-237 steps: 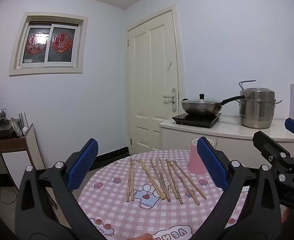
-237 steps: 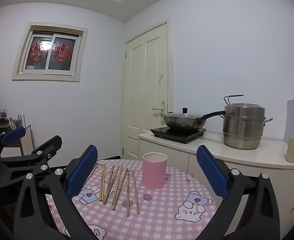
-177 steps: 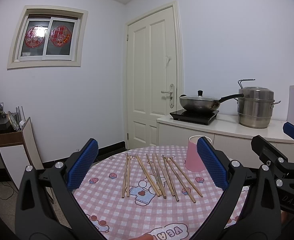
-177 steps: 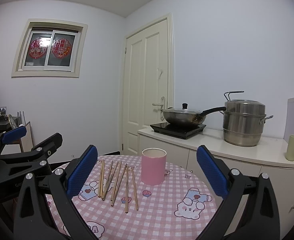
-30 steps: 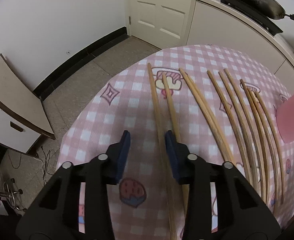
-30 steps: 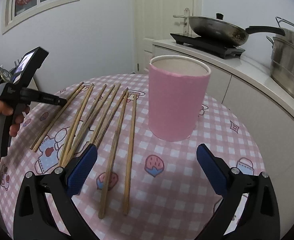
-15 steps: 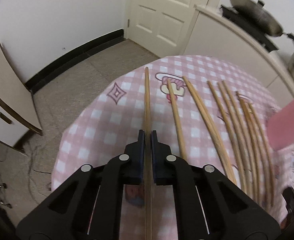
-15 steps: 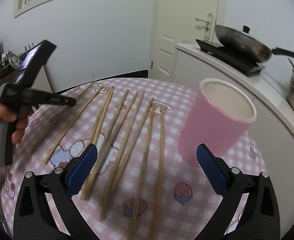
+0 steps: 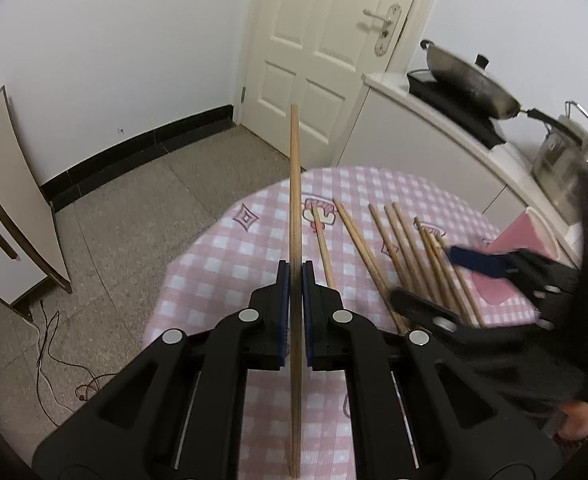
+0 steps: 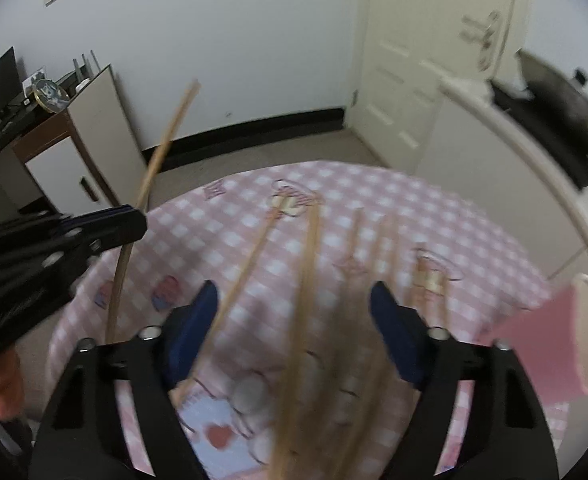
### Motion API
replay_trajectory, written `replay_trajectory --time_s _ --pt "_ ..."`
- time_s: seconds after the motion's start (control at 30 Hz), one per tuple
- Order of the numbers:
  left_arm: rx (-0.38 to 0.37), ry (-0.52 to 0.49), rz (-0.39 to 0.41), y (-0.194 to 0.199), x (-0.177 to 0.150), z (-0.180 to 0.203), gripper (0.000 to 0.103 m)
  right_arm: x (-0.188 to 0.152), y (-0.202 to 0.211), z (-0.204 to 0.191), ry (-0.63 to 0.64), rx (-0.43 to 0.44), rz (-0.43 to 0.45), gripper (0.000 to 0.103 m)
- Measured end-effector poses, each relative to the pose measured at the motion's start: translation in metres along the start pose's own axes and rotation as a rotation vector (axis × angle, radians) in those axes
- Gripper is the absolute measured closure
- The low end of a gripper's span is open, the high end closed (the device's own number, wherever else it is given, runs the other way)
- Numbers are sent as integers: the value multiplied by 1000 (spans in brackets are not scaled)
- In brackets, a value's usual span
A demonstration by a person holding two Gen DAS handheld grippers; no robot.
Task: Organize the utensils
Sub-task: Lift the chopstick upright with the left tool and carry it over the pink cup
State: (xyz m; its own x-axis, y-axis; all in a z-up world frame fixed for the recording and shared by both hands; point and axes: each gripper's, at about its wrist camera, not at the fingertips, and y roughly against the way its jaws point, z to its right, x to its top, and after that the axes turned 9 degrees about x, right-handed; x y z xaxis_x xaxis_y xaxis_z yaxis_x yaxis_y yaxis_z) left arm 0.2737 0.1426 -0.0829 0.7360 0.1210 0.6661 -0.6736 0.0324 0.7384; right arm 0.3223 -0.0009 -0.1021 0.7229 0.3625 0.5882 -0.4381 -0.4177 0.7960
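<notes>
Pink-and-white checked tablecloth [image 9: 374, 188], tan wooden chopsticks [image 9: 404, 246], pink cup [image 10: 550, 344] — black claw [image 9: 294, 280], blue pads [image 10: 192, 328]

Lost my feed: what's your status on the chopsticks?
Left tool shut on one chopstick, lifted off the table. Right tool open above the loose chopsticks. Pink cup off to the right, path unobstructed.

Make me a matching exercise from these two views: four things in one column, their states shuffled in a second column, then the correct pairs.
Things:
1. left tongs
2. right tongs
3. pink cup
4. wok

States:
A. open above the chopsticks lying on the table
B. on the cooktop by the door
C. shut on one chopstick
D. at the table's right edge, holding nothing visible

Pairs: 1-C, 2-A, 3-D, 4-B
</notes>
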Motion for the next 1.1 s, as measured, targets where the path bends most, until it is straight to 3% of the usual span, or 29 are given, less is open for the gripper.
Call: replay_trajectory --time_s 0.07,0.13,0.2,0.3,0.47,0.5,0.53,0.63,0.8,1.1 --pt "-4 10 10 6 1 -3 97 9 -14 -1 -16 31 -44 47" --pt "-3 18 17 7 3 -5 97 16 -28 -3 -44 56 -86 64" --pt "-6 28 16 7 4 -7 97 21 -37 -5 -61 83 -126 73" --pt "-14 37 16 7 3 -11 97 26 -48 -6 -91 121 -167 78" --pt "5 26 22 6 4 -7 97 33 -67 -7 -117 108 -230 79" --pt "3 26 22 7 5 -7 97 33 -70 -6 -119 110 -237 83" --pt "3 24 23 8 5 -7 97 35 -71 -5 -116 107 -235 96" --pt "8 14 34 11 9 -5 97 35 -70 -1 -132 155 -232 98" --pt "-13 15 61 24 15 4 97 28 -35 9 -146 216 -124 98" --pt "-88 -26 180 70 34 48 97 15 79 33 -142 272 174 98"
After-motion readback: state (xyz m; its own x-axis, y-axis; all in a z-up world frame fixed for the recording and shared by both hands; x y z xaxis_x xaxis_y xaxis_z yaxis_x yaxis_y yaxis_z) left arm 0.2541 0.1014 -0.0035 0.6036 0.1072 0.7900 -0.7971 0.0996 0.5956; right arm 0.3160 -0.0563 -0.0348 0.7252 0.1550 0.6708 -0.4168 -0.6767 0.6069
